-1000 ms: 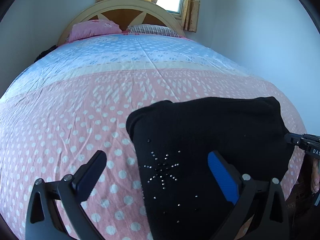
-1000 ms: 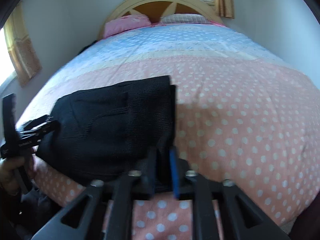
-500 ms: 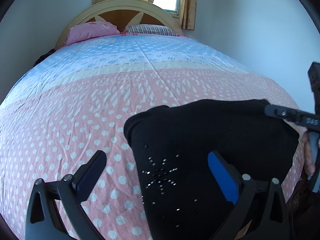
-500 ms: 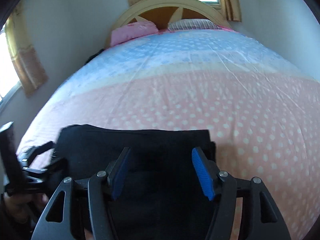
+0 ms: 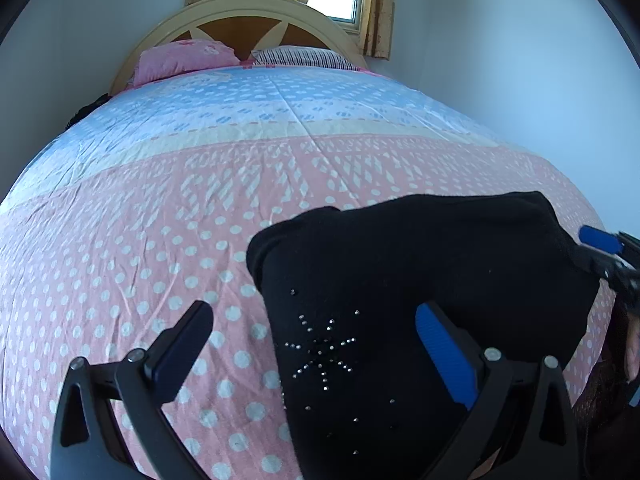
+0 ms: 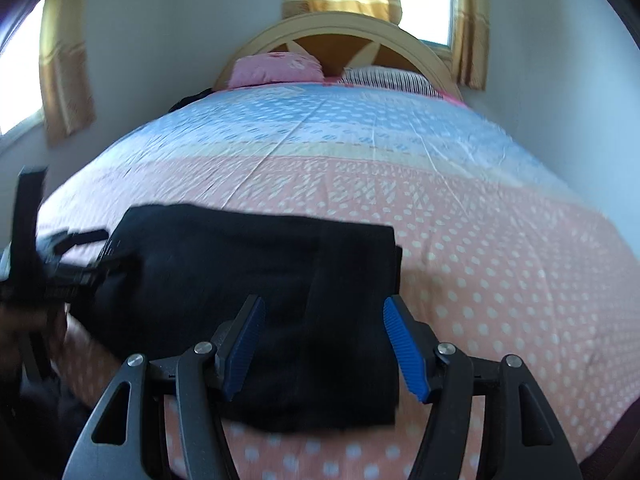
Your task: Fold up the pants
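The black pants [image 5: 420, 280] lay folded in a flat bundle on the bed [image 5: 200, 200], near the foot end, on the pink dotted part of the cover. A little star of shiny beads [image 5: 320, 354] showed on the top layer, close to the left tool.

The left tool [image 5: 316, 344] was wide open and held nothing. One of its fingers was over the pink cover and the other was over the black cloth. The right tool [image 6: 324, 344] was open too, with both blue fingers [image 6: 406, 354] spread over the pants, and nothing was pinched between them. I could not tell if it was touching the cloth or just above it.

The pants looked soft, light and floppy. They would likely bend and sag when picked up, not stay stiff. The cloth looked a bit fuzzy, so it should not slip much. The layers might slide apart if only the top one was pinched. A good place to take hold would be a corner or an edge of the bundle, catching all the layers at once. The fold looked nearly done.
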The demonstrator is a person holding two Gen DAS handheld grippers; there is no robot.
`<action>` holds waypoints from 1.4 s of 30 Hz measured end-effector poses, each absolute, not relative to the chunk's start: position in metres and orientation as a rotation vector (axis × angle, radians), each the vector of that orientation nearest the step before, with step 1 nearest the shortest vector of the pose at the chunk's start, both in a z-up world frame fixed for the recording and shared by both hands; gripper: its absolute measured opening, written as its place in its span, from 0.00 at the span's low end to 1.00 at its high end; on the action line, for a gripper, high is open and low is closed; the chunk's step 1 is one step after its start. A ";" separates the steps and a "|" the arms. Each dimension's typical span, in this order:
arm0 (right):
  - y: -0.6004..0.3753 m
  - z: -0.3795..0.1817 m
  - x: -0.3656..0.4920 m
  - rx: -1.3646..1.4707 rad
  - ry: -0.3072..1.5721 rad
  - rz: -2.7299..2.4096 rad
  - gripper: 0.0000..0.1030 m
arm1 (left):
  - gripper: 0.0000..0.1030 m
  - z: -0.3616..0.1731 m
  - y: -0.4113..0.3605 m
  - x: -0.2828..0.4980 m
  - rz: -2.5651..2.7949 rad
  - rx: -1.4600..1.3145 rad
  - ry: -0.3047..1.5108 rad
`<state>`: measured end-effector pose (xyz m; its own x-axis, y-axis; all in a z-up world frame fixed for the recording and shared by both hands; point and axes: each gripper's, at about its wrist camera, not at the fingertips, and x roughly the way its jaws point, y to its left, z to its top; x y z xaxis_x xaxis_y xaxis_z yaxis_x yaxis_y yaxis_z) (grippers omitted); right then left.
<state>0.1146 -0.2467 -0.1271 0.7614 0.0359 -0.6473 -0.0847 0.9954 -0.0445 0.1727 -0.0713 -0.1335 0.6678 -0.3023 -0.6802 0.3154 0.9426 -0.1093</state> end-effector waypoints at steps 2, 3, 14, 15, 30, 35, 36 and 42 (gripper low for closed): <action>-0.243 -0.131 0.102 -0.112 0.715 0.063 0.49 | 1.00 -0.134 -0.071 0.172 -0.349 0.015 0.764; -0.243 -0.135 0.100 -0.126 0.737 0.060 0.43 | 1.00 -0.134 -0.071 0.172 -0.349 0.014 0.764; -0.248 -0.155 0.095 -0.163 0.806 0.049 0.28 | 1.00 -0.129 -0.069 0.164 -0.356 0.022 0.754; -0.251 -0.155 0.093 -0.153 0.812 0.053 0.28 | 1.00 -0.129 -0.068 0.161 -0.357 0.025 0.751; -0.226 -0.087 0.118 -0.039 0.703 0.264 0.51 | 1.00 -0.146 -0.039 0.131 -0.380 -0.069 0.773; -0.162 -0.081 0.179 -0.043 0.783 0.450 0.53 | 1.00 -0.143 -0.030 0.126 -0.372 -0.092 0.750; -0.149 -0.081 0.192 -0.039 0.805 0.478 0.53 | 1.00 -0.142 -0.028 0.125 -0.368 -0.100 0.739; -0.075 -0.091 0.263 -0.093 0.961 0.569 0.53 | 1.00 -0.152 -0.027 0.129 -0.372 -0.111 0.758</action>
<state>0.2634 -0.0754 -0.0910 0.4391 0.4167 -0.7959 -0.4974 0.8505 0.1709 0.1293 -0.0272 -0.1524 0.6642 -0.3685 -0.6504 0.2889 0.9290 -0.2313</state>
